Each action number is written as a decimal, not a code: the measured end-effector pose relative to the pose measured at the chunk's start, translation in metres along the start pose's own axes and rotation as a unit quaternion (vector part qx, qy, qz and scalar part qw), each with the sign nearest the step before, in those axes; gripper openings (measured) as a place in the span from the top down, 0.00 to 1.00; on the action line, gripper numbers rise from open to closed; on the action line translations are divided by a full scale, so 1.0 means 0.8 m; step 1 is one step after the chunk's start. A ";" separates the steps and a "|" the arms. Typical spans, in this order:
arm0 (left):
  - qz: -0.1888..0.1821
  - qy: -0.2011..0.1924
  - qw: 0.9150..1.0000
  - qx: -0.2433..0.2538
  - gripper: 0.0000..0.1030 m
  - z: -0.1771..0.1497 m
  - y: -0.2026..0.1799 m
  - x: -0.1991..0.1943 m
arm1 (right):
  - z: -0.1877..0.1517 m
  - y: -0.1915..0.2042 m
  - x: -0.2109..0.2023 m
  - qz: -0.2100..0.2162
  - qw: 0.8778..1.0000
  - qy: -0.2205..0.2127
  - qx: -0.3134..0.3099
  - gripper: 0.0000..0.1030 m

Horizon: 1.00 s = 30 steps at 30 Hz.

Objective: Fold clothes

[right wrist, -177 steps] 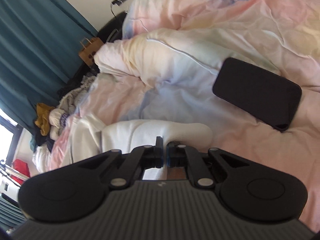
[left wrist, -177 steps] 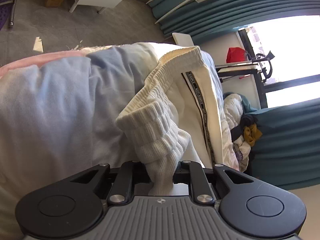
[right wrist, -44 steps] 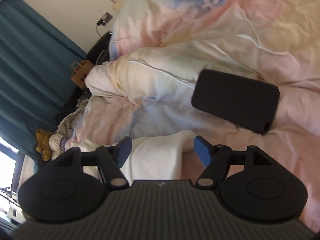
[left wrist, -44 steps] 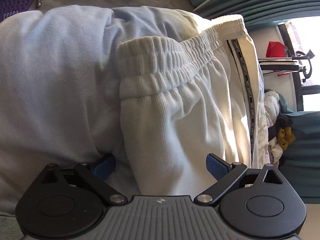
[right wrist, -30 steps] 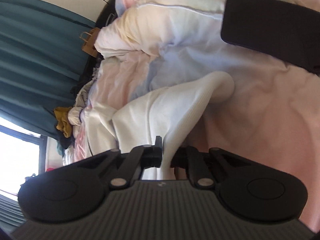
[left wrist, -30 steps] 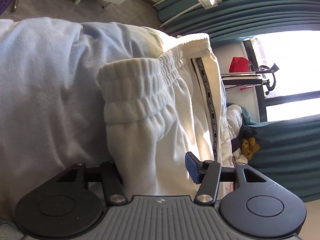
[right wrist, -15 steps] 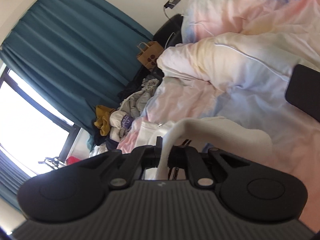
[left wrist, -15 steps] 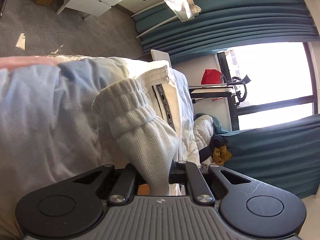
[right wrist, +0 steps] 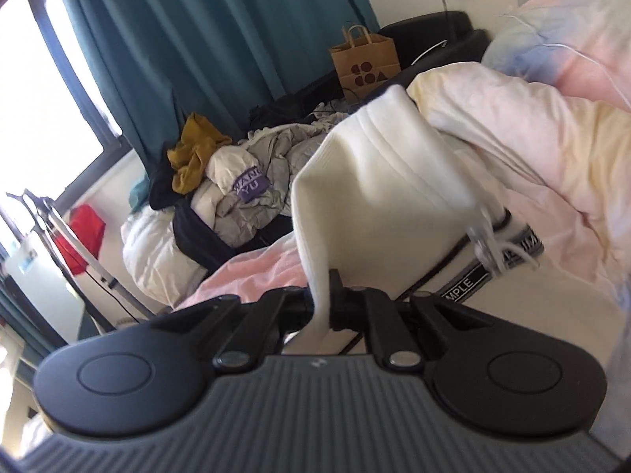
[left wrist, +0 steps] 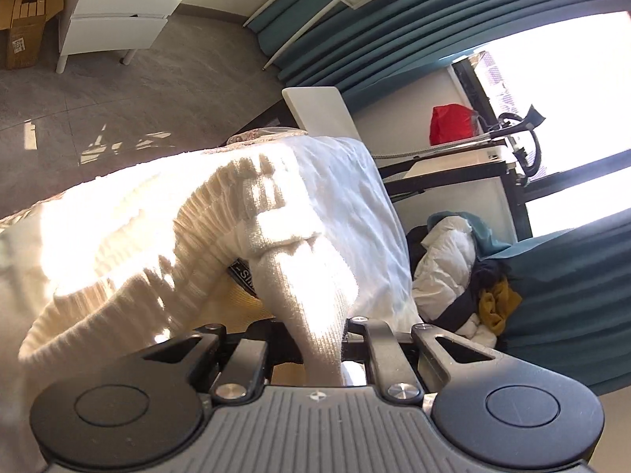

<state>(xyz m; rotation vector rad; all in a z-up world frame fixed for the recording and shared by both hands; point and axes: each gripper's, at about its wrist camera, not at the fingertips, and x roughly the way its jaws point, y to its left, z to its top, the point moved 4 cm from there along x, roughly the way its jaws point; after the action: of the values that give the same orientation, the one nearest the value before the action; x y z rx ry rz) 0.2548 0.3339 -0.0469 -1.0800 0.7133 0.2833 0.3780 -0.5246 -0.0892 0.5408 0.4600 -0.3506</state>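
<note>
The garment is a pair of cream-white knit pants (left wrist: 165,236) with a ribbed elastic waistband and a black lettered side stripe (right wrist: 489,272). My left gripper (left wrist: 315,339) is shut on the waistband end, which bunches up in bright sun and hides the fingertips. My right gripper (right wrist: 325,307) is shut on another part of the same pants (right wrist: 378,197), held lifted above the bed, the fabric folding over in front of the camera.
A pastel pink, blue and yellow duvet (right wrist: 524,149) covers the bed. A heap of clothes (right wrist: 236,181) lies by teal curtains (right wrist: 205,39), with a brown paper bag (right wrist: 364,63) behind. A white drawer unit (left wrist: 118,15), grey floor and a desk with a red bag (left wrist: 451,126) show left.
Both grippers closed on the pants about a second ago and have since lifted them off the bed. The views have swung up toward the curtains and window.
</note>
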 end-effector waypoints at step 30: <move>-0.067 -0.001 0.994 -0.091 0.23 -0.167 0.128 -0.077 | -0.068 -0.106 -0.130 0.066 0.984 -0.034 0.162 0.28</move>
<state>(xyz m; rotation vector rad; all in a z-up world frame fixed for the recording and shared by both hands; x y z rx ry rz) 0.1016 0.2721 -0.1161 -1.2958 0.6179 0.2369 0.2361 -0.5416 -0.1132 0.8695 0.2996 -0.3179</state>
